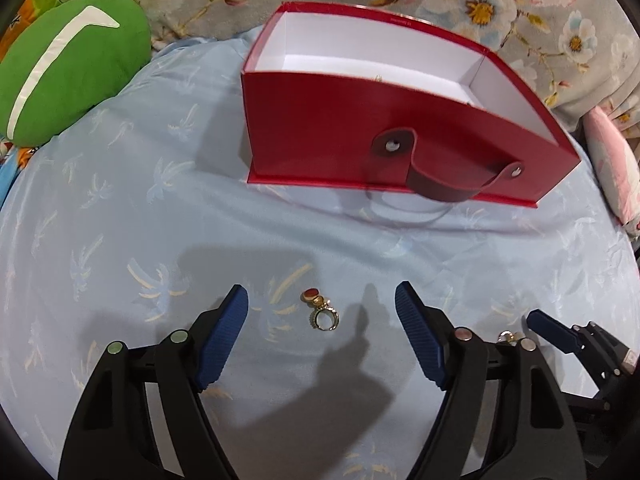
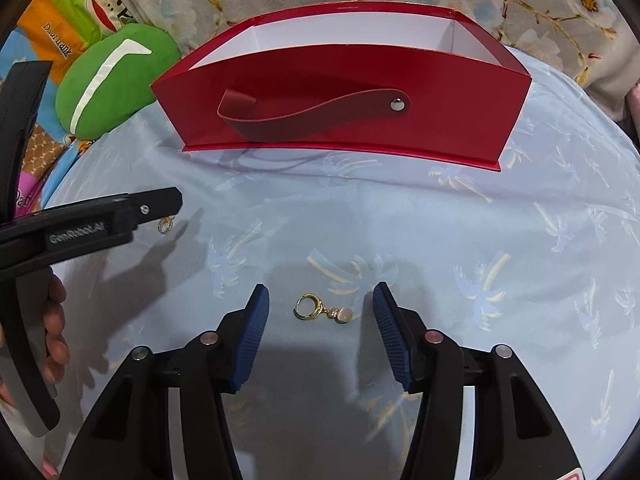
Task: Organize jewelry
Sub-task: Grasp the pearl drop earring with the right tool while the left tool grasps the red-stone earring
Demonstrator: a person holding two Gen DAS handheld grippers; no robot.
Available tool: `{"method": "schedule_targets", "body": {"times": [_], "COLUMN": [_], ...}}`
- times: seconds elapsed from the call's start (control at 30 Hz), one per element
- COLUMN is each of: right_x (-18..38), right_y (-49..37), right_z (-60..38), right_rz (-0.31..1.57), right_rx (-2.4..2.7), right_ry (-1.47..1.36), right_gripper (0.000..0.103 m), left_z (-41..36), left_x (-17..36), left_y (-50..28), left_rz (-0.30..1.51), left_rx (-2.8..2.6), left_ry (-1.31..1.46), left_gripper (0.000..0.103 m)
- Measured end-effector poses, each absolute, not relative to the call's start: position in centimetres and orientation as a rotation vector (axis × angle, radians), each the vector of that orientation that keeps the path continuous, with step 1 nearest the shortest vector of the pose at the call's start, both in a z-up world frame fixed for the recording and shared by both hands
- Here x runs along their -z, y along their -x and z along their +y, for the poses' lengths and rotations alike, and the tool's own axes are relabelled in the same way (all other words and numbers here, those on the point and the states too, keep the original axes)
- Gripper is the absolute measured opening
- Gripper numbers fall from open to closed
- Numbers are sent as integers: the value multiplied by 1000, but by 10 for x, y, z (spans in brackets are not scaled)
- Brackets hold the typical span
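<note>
1. Left gripper [image 1: 321, 314]: blue ribbed fingers [image 1: 224, 336] spread wide, holding nothing, low over the light blue bedsheet [image 1: 120, 220].
2. Between those fingers, apart from both pads, lies a gold earring with red stone [image 1: 320, 310], flat on the sheet, stone end pointing away toward the box.
3. Right gripper [image 2: 321, 314]: fingers [image 2: 250, 340] likewise wide apart and empty.
4. Between them rests a gold hoop earring with pearl drop [image 2: 324, 310], hoop toward the left finger, pearl toward the right; touching neither.
5. In the right wrist view, the left gripper's black body sits at the left edge, the person's hand [image 2: 54, 320] wrapped round its handle. The first earring shows just beyond its tip.
6. In the left wrist view, the right gripper's blue fingertip shows at the far right, with the pearl earring beside it.
7. Farther out, a red box [image 1: 320, 140] stands open-topped on the sheet, white inside, with a dark red strap handle [image 1: 440, 176] riveted to its near wall.
8. A green cushion [image 1: 68, 72] lies left of the box; a floral quilt [image 1: 480, 4] is bunched behind it.
</note>
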State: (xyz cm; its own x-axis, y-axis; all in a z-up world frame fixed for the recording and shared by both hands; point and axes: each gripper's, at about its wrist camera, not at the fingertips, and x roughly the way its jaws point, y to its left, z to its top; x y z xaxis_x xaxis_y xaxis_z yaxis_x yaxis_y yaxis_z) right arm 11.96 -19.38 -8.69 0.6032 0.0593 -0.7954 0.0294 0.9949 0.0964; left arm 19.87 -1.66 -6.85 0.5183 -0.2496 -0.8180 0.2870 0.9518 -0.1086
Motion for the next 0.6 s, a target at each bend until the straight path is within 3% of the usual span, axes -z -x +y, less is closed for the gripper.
{"method": "schedule_targets", "body": {"times": [0.1,0.23,0.43,0.53,0.6], "right_x": [89,90,89,89,88], "right_y": [-121,-120,-117,-115,-114], "right_z": [-191,-191,-194,-193,-193], "right_rz": [925,921,923,926,927], "right_rx": [-10,-1,-4,-6,-7], "right_ry": [-77,-49,-47,-52,-57], "right_gripper": [41,35,16,14,14], "left_z": [-21,-30,-36,-35,-32], "left_x": [79,80,78,76,75], "left_y": [-200,-197,-193,-193,-192], "left_rz": [1015,1002,1002,1024,1034], "left_rx": [312,302,306,337,358], "left_ry": [-59,-102,-126,-103,-78], "left_gripper": [63,61,34,14,14]}}
